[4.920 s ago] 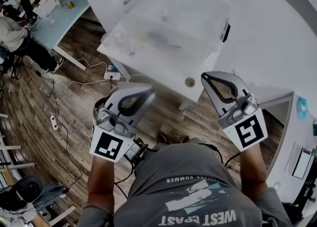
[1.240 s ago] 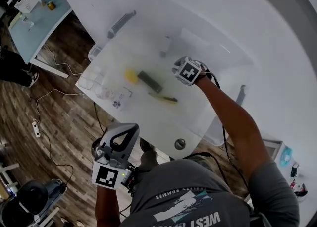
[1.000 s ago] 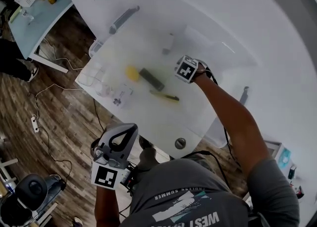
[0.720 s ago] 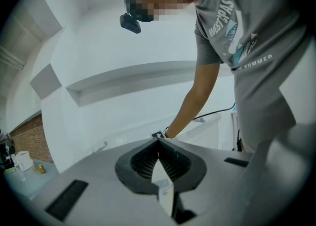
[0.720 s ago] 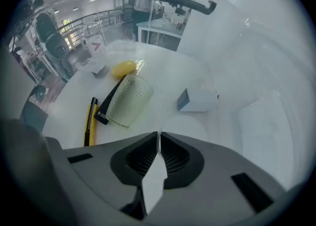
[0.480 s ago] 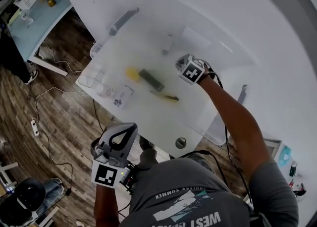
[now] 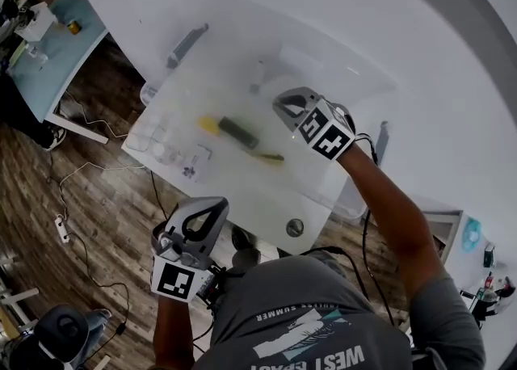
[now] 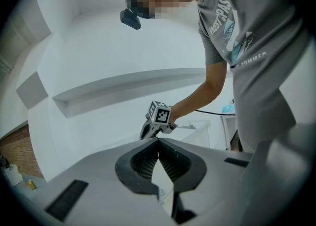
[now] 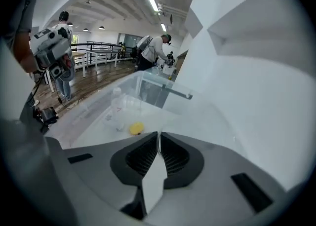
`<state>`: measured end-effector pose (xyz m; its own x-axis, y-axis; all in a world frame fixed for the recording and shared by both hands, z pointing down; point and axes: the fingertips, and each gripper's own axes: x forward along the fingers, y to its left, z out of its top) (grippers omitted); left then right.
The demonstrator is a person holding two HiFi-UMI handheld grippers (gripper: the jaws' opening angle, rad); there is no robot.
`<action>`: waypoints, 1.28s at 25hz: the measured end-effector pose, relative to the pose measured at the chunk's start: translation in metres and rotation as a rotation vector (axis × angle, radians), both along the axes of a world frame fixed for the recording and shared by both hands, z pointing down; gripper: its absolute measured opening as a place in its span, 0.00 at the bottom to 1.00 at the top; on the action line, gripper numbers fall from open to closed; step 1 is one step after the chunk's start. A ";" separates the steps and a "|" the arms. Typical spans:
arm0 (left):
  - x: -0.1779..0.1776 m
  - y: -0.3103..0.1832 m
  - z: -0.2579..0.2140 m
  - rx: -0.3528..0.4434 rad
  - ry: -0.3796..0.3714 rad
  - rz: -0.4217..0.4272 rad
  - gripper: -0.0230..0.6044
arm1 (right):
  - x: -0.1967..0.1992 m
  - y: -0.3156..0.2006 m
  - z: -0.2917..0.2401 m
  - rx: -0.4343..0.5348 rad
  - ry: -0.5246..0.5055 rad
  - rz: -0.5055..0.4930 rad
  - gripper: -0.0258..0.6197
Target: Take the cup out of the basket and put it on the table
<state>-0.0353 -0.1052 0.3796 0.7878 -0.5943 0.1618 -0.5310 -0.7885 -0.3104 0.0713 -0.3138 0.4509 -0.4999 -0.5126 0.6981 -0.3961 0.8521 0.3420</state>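
Note:
A clear plastic basket [image 7: 161,86] stands on the white table [image 7: 452,61]. Several clear cups [image 7: 159,132] stand in its left end; in the right gripper view the cups [image 9: 118,107] are beyond the jaws next to a yellow object [image 9: 137,128]. My right gripper [image 7: 280,107] hangs over the basket's right half, shut with nothing in it, apart from the cups. My left gripper [image 7: 216,205] is low beside the person's body, over the floor, shut and holding nothing. The left gripper view looks up at the right gripper [image 8: 147,132].
In the basket also lie a yellow object [image 7: 209,124], a dark green bar [image 7: 239,132] and a yellow-black pen-like thing [image 7: 266,157]. Grey handles [image 7: 186,37] sit on the basket's ends. A round grommet [image 7: 295,227] marks the table's near edge. People stand at desks [image 9: 153,50] far off.
The right gripper reached from beside the body into the basket, and in the last half second has risen toward the camera over the basket's right half. The left gripper stayed low.

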 end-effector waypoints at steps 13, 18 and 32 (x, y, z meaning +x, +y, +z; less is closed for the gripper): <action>-0.024 0.026 -0.001 0.007 -0.011 -0.018 0.05 | -0.053 0.122 -0.095 0.120 -0.177 -0.097 0.09; -0.037 0.032 0.002 0.007 -0.016 -0.037 0.05 | -0.075 0.155 -0.094 0.119 -0.200 -0.137 0.09; -0.076 0.048 0.025 -0.035 0.035 -0.152 0.05 | -0.120 0.212 0.003 -0.044 -0.160 -0.210 0.09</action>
<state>-0.1111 -0.0575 0.4050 0.6950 -0.7013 0.1587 -0.6547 -0.7085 -0.2633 -0.0492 -0.1015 0.4544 -0.6978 -0.3568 0.6211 -0.2550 0.9341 0.2500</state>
